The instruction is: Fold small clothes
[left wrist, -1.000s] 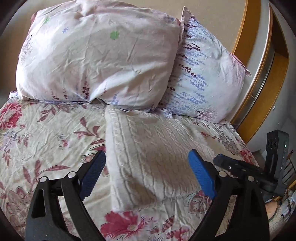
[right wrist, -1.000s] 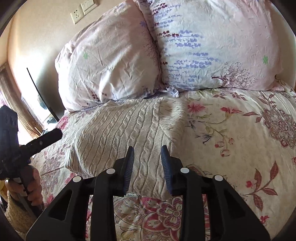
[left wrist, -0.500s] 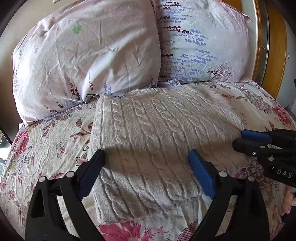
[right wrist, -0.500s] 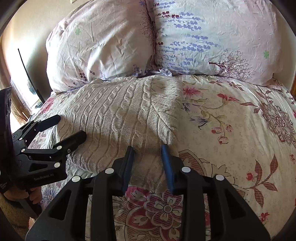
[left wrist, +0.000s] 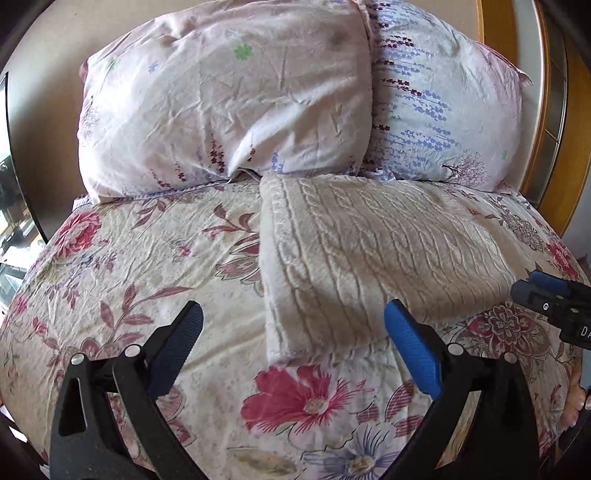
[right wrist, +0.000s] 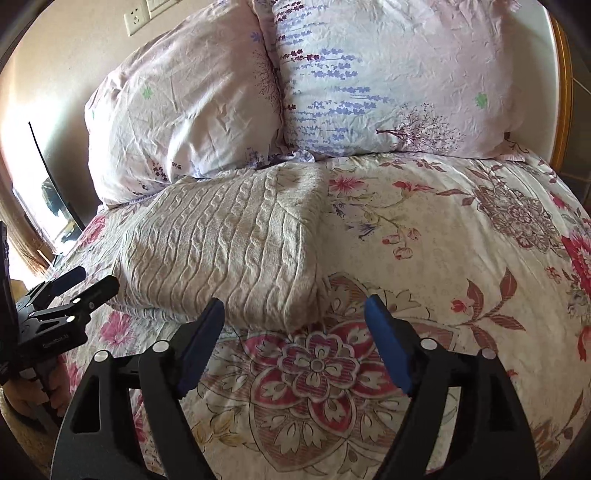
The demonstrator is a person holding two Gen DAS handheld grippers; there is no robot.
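A cream cable-knit sweater [left wrist: 369,254] lies folded into a thick rectangle on the floral bedspread [left wrist: 147,266], its far edge against the pillows. It also shows in the right wrist view [right wrist: 229,251]. My left gripper [left wrist: 293,332] is open and empty, just short of the sweater's near left corner. My right gripper [right wrist: 293,325] is open and empty, just short of the sweater's near right corner. Each gripper shows at the edge of the other's view: the right one [left wrist: 550,295], the left one [right wrist: 70,291].
Two floral pillows [left wrist: 229,99] [left wrist: 443,110] stand against the wall at the head of the bed. A wooden headboard edge [left wrist: 554,147] is at the right. A dark screen [right wrist: 48,177] stands left of the bed. Wall sockets [right wrist: 136,16] are above.
My right gripper was nearly shut over the sweater's near edge and has opened wide and drawn back. My left gripper stayed open and swung left, off the sweater.
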